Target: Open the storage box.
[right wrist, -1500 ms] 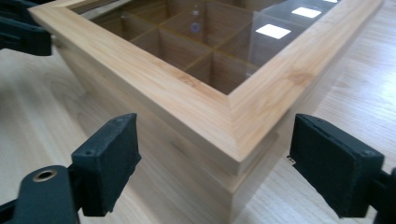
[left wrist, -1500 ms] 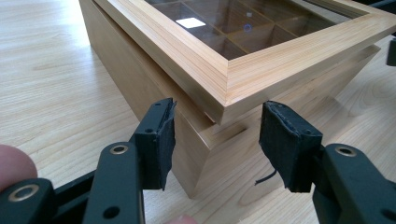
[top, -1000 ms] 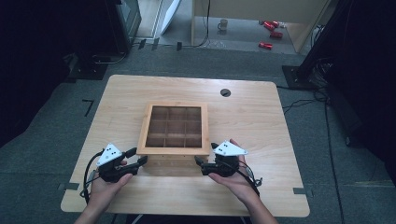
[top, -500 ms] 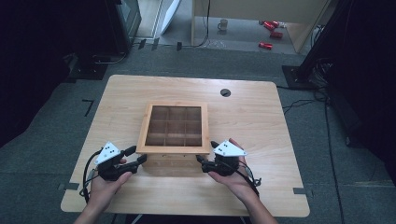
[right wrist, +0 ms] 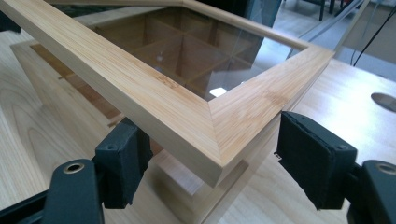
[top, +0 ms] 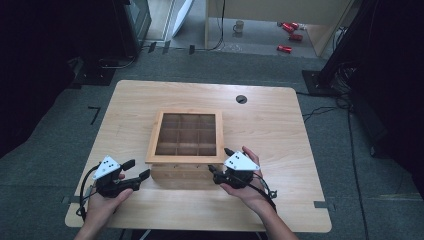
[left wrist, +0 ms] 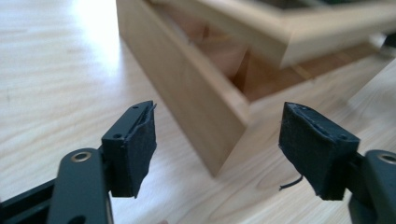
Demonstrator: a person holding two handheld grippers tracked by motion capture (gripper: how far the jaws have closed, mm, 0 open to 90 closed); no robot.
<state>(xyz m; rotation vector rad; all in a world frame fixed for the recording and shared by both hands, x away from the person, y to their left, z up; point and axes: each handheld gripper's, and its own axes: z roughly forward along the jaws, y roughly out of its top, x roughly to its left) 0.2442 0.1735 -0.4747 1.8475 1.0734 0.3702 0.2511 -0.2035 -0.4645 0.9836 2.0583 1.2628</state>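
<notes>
Both grippers' jaws flank the lidded box's [top: 184, 145] near corners, table [top: 280, 125] bare beyond.

Dim room, tabletop glare, blurred foreground

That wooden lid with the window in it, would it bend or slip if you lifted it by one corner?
The lid probably stays stiff: its frame is thick, mitred wood. The smooth finish might slip between the right gripper pads, which straddle a corner. The clear pane, likely glass, looks fragile and could make it heavyish, so dropping it onto the box seems risky.
</notes>
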